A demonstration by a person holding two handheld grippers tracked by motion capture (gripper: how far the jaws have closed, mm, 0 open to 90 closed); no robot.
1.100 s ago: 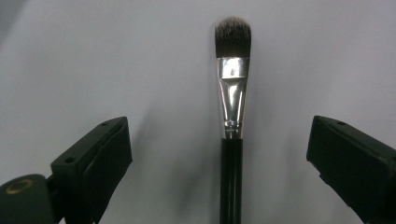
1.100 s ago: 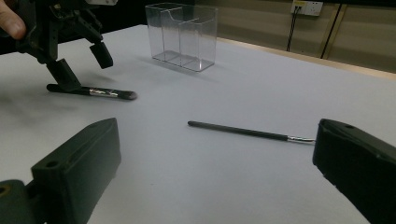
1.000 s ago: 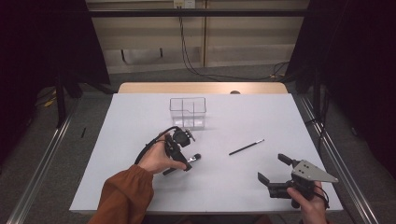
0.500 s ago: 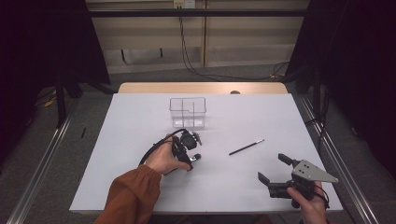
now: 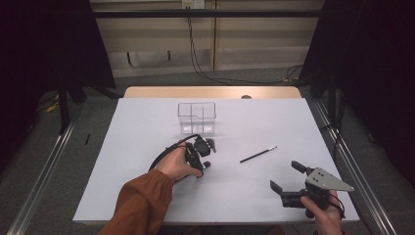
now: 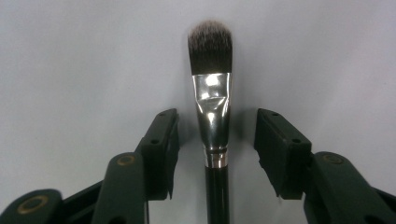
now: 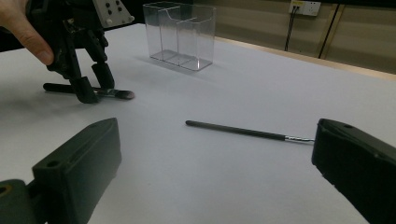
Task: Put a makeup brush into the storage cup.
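Left claw (image 6: pixel 212 140) lowered over the flat makeup brush (image 6: pixel 212 93) on the white bench (image 5: pixel 147 122), jaws astride the shiny metal collar with a gap visible on either side, pads not yet pressing; jaws just been closing, brush between them but not pinched. Seen along the left claw's own jaws, brush running straight from 6 o'clock to 12 o'clock, bristles at 12, black handle passing down between the jaws, so long axis square across the closing line. From the high view, left claw (image 5: pixel 200 154) near the bench's middle, clear divided box (image 5: pixel 196 117) close by at 12 o'clock from it. In the right gripper view, brush (image 7: pixel 91 91) flat on the bench under the left claw (image 7: pixel 91 88), bristle end poking out beside the jaw tips. Right claw (image 5: pixel 288 178) spread wide and empty, well apart at about 4 o'clock from the left. Thin second brush (image 5: pixel 258 154) between the two claws, nearer the right, lying slantwise. Likely next: finish the squeeze on the collar, then lift toward the box.
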